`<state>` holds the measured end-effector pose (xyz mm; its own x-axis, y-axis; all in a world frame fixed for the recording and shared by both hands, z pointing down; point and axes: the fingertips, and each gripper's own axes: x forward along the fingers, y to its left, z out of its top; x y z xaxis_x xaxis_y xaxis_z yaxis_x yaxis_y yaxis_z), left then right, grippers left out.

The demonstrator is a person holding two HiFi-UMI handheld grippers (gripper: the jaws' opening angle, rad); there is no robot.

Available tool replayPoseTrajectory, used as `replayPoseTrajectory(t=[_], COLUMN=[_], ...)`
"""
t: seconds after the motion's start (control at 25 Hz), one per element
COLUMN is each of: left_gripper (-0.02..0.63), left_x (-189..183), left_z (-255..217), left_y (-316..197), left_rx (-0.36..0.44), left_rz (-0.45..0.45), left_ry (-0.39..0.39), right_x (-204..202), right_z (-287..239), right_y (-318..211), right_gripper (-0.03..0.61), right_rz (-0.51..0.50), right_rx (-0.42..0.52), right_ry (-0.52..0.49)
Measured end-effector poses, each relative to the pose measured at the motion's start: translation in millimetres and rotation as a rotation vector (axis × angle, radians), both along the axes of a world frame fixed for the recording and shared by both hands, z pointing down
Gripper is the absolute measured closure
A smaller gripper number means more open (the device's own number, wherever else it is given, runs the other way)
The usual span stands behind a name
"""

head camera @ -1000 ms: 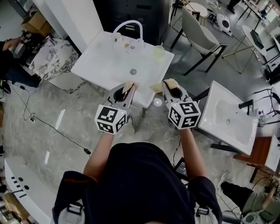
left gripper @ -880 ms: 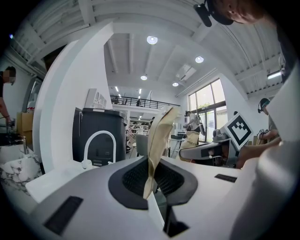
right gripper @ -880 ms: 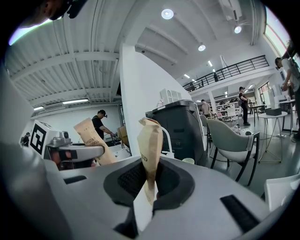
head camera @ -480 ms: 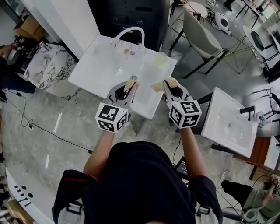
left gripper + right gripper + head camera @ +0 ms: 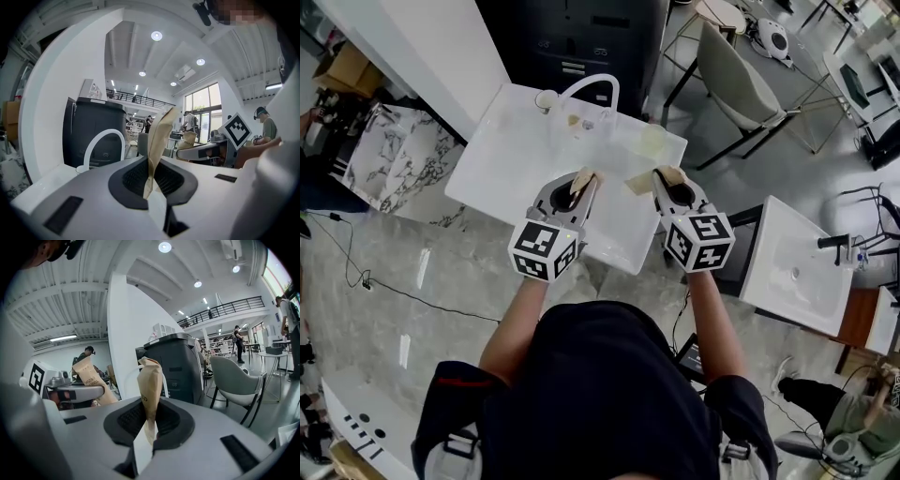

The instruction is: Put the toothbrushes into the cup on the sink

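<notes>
Clenching seemingly light, crushable paper-wrapped toothbrushes (image 5: 157, 140) near their lower ends, left claw (image 5: 583, 180) and right claw (image 5: 668, 180) hover short of the cup (image 5: 653, 141).

You cannot see any brush: the left paper packet (image 5: 161, 136) and the right paper packet (image 5: 150, 385) cover their contents, and each lower end disappears between the jaws. In your head view the cup (image 5: 653, 139) is a faint pale blur on the sink (image 5: 506, 150).
</notes>
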<state>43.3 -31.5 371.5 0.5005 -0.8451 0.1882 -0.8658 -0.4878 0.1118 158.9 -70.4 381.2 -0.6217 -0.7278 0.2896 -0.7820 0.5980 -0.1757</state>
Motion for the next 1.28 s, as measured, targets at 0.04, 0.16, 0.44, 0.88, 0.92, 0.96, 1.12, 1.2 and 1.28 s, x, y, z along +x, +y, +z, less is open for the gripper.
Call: replayPoseTrajectory(t=[0.04,0.16,0.44,0.88,0.92,0.96,1.12,1.2,1.28], left_gripper=[0.580,0.580,0.580,0.580,0.580,0.580,0.580,0.580,0.580], left_x=[-3,-10,-26,-31,-29,-28,-16,-11,-6], left_z=[0,1,7,27,29,30,32,35,38], left_y=[-6,-21,-45,-64,-65,-67,-71,-75,-80], left_rx=[-0.002,-0.009,-0.026,-0.064,-0.066,-0.067,-0.075,-0.081,-0.086], left_rz=[0.007,0.031,0.091,0.162,0.165,0.167,0.180,0.180,0.175], left_ry=[0.002,0.009,0.026,0.056,0.056,0.056,0.052,0.047,0.044], right_x=[-3,-10,-27,-30,-28,-26,-14,-8,-1], right_z=[0,1,5,22,23,25,28,31,33], right_y=[-5,-18,-37,-50,-51,-52,-57,-62,-69], right_gripper=[0.523,0.523,0.523,0.523,0.523,0.523,0.523,0.523,0.523], right_rz=[0.006,0.027,0.080,0.147,0.152,0.157,0.171,0.174,0.176], right_rx=[-0.003,-0.011,-0.028,-0.057,-0.060,-0.063,-0.072,-0.075,-0.078], right_ry=[0.004,0.013,0.031,0.067,0.067,0.066,0.064,0.062,0.059])
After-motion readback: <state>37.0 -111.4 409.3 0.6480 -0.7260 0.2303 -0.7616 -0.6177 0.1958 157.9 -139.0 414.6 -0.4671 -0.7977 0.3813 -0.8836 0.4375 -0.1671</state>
